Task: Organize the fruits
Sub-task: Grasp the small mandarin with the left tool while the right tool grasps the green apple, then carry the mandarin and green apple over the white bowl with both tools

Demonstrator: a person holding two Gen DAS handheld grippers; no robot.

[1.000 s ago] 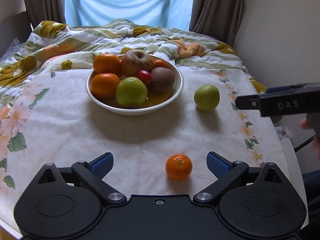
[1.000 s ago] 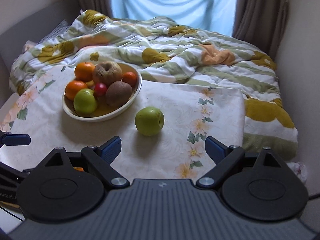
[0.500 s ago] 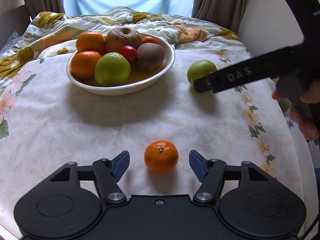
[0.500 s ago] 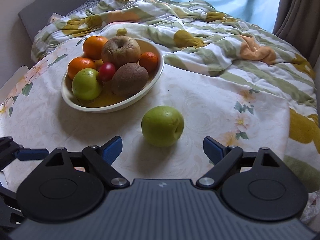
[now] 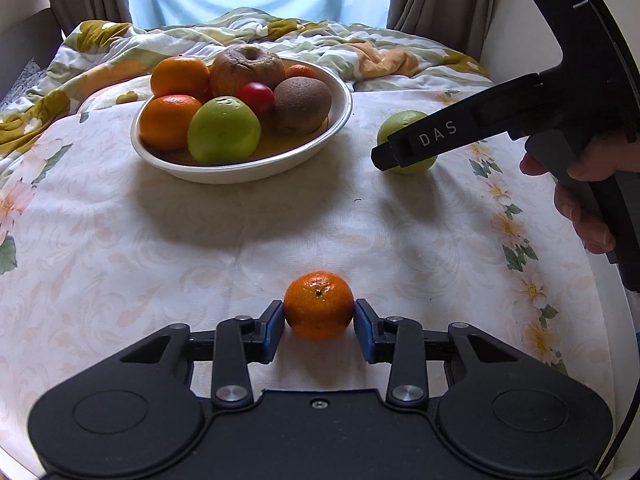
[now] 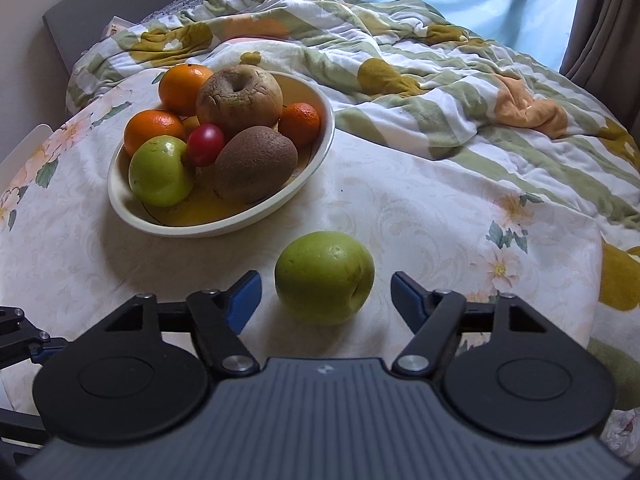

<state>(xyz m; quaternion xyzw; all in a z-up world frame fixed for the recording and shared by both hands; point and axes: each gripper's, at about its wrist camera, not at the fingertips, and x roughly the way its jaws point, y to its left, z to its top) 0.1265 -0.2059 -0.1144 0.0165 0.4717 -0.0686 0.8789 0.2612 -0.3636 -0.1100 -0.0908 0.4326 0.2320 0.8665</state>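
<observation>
1. Left wrist view: the left gripper [image 5: 319, 322] sits low in the centre of the frame, its two blue pads pressed against either side of a small mandarin [image 5: 319, 305], which rests on the floral tablecloth [image 5: 200, 240]. The claw is clenched on that fruit.
2. In the upper left of the same view stands a white bowl [image 5: 340, 92] holding two oranges, a green apple, a small red fruit, a wrinkled brown apple, a kiwi, and a small mandarin at the back.
3. At the right of this view a loose green apple [image 5: 400, 124] lies on the cloth, partly hidden behind a black finger of the right gripper marked "DAS". The person's hand [image 5: 588, 184] grips that tool's handle at the far right edge.
4. Right wrist view: the right gripper [image 6: 326, 292] is low centre, its blue pads spread wide, one on each side of the green apple [image 6: 325, 277], with a clear gap at both sides. The claw is released and touches nothing.
5. The apple lies on the tablecloth [image 6: 420, 220] just below and to the right of the bowl [image 6: 320, 152], which fills the centre left of this frame.
6. A rumpled striped quilt [image 6: 400, 80] with yellow patches covers the upper half of the frame, and curtains hang behind it at the top right.
</observation>
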